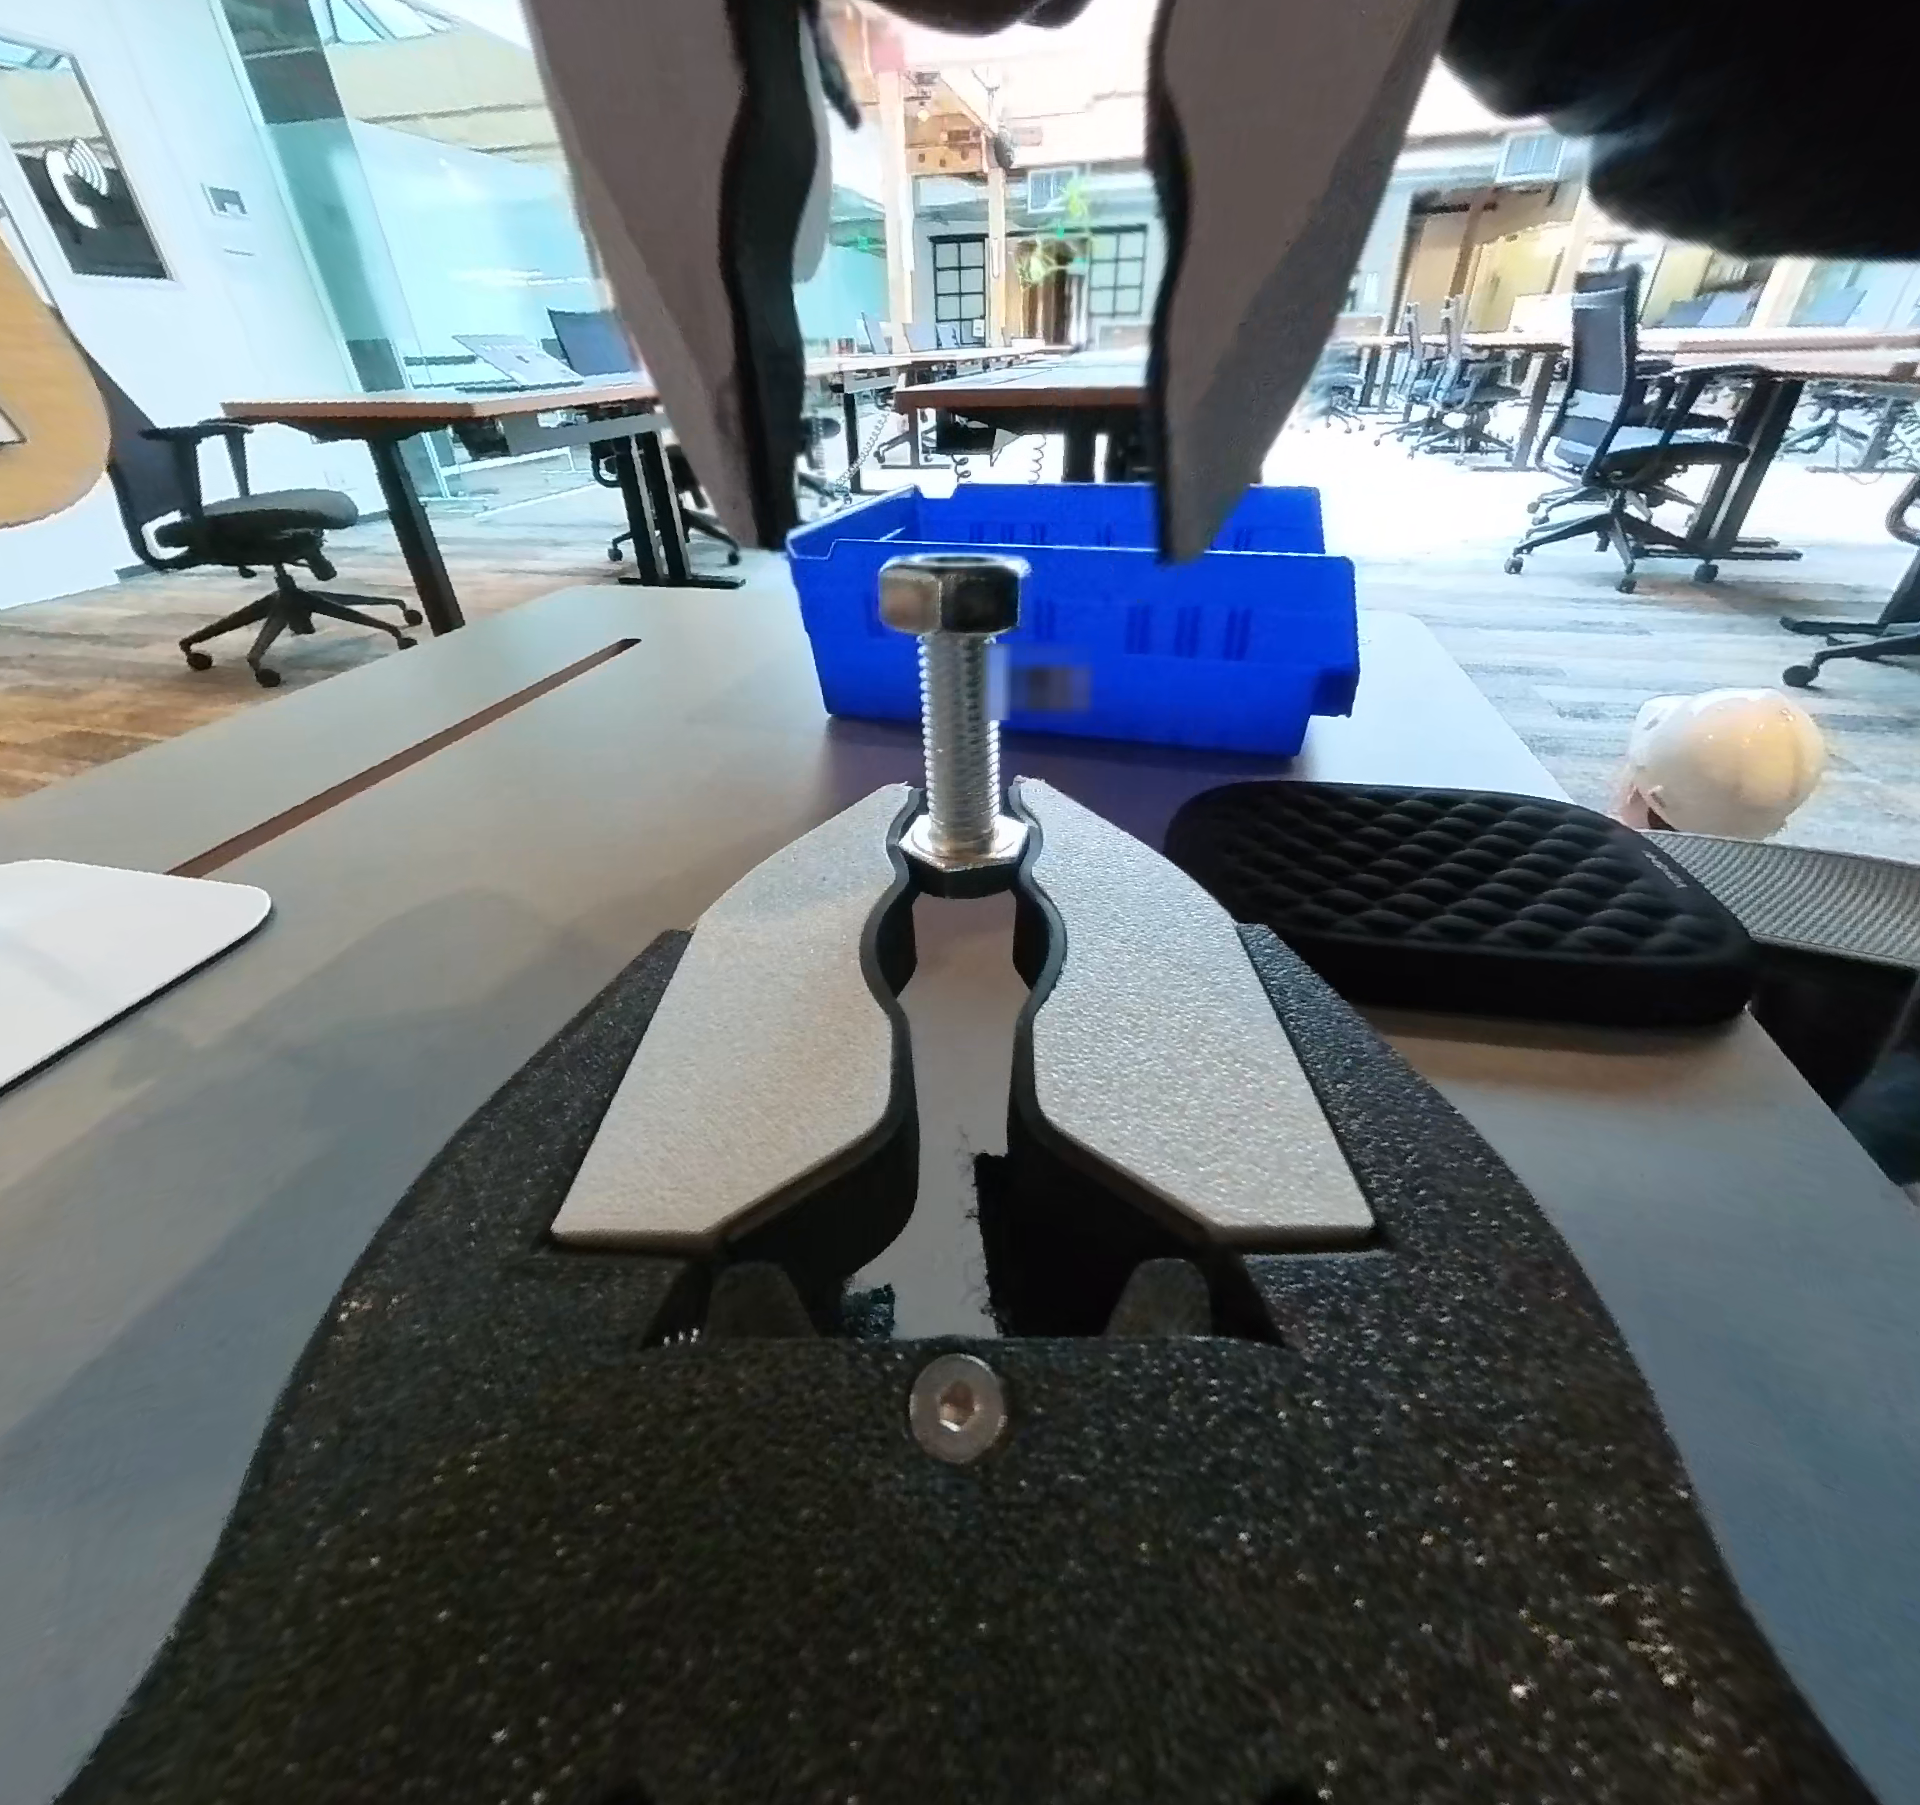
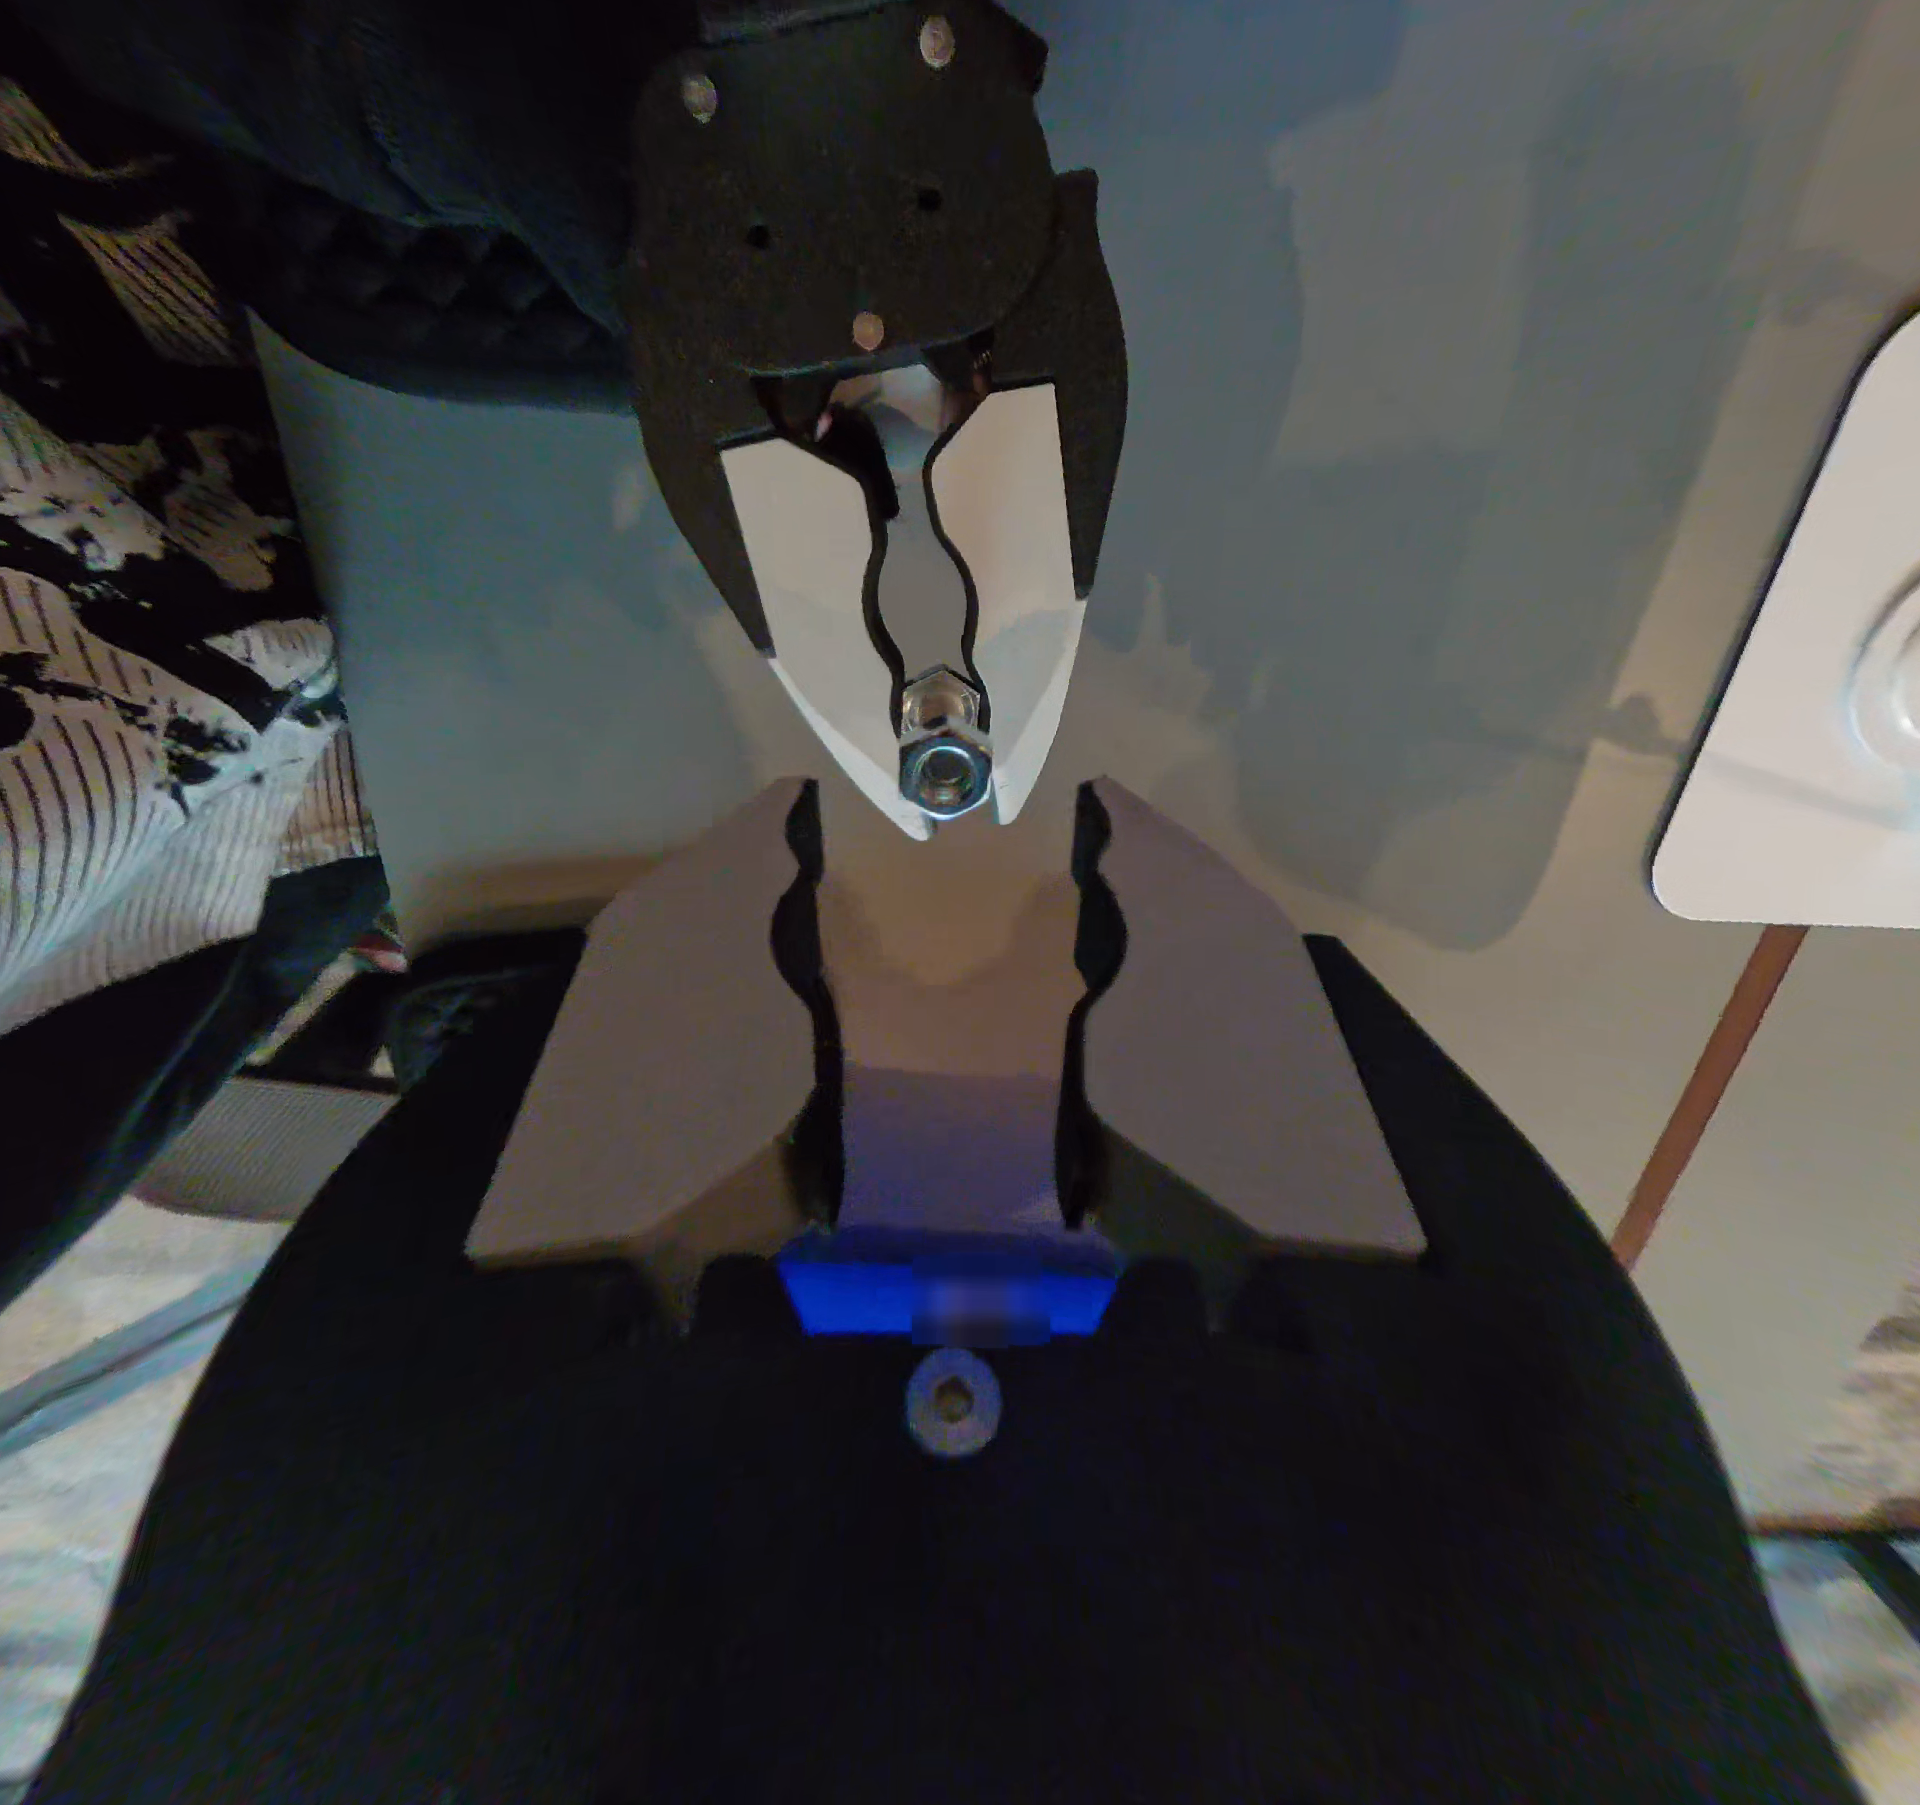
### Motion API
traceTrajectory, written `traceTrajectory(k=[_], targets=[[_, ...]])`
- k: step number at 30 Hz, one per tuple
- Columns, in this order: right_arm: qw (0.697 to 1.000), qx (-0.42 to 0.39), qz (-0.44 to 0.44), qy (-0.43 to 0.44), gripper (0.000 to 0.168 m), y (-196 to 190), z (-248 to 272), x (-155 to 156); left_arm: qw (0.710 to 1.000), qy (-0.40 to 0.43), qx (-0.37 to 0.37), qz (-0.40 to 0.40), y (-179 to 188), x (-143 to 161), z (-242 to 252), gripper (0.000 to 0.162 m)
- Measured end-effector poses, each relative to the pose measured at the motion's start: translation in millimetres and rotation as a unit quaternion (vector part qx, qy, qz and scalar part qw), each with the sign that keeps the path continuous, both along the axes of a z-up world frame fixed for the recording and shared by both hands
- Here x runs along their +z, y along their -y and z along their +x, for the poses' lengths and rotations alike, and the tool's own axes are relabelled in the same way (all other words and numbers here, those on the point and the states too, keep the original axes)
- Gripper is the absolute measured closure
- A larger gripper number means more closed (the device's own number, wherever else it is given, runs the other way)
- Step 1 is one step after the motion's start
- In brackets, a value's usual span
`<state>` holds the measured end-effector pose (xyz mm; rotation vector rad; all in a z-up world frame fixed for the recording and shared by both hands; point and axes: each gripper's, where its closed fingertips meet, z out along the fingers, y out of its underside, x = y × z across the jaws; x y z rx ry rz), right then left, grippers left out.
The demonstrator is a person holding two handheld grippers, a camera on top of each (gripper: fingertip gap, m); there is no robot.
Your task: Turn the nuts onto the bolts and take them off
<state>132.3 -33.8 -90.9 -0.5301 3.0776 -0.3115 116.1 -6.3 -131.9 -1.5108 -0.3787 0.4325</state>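
- Grey table (image 1: 520,820) in an office; blue bin (image 1: 1143,654) behind, partly hidden.
- Left gripper (image 1: 961,856) clamps the upright bolt (image 1: 961,747) by its head; nut (image 1: 951,592) at its top.
- Right gripper (image 2: 940,799) spread wide above the nut, holding nothing; its upper body cut off.

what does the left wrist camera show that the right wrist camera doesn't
Only the left wrist view shows the bolt side on, upright, its threaded shaft bare below the nut at the top, and the whole blue bin behind it, plus office desks and chairs.

Only the right wrist view looks down the bolt's end and shows the left gripper's black body.

Both show the left gripper shut on the bolt's head, the right gripper open, and the grey table.
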Motion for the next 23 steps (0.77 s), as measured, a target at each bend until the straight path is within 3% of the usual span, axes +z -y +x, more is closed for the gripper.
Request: traceTrajectory(k=[1, 6, 10, 13, 16, 18, 23], targets=[[1.0, -0.007, -0.02, 0.015, 0.118, 0, 2, 3, 1.0, 0.001, -0.003, 0.002, 0, 0, 1, 0.147], [0.971, -0.07, -0.214, 0.087, 0.084, 2, -2, 20, 1.0, -0.001, -0.008, 0.018, 2, 4, 1, 0.147], [0.886, -0.102, -0.435, 0.125, 0.071, 3, -14, 30, 1.0, 0.0, -0.005, 0.03, 5, 6, 0, 0.147], [0.821, -0.081, -0.542, 0.161, 0.078, 0, -8, 19, 0.999, -0.004, -0.008, 0.036, 6, 7, 0, 0.147], [0.774, -0.05, -0.6, 0.198, 0.088, -1, 1, 12, 0.999, -0.006, -0.016, 0.04, 5, 6, 2, 0.147], [0.759, -0.035, -0.614, 0.214, 0.093, -1, 5, 9, 0.999, -0.005, -0.019, 0.038, 4, 4, 2, 0.147], [0.765, -0.004, -0.603, 0.224, 0.095, 0, 15, 2, 0.999, 0.002, -0.035, 0.039, 1, 1, 3, 0.147]])
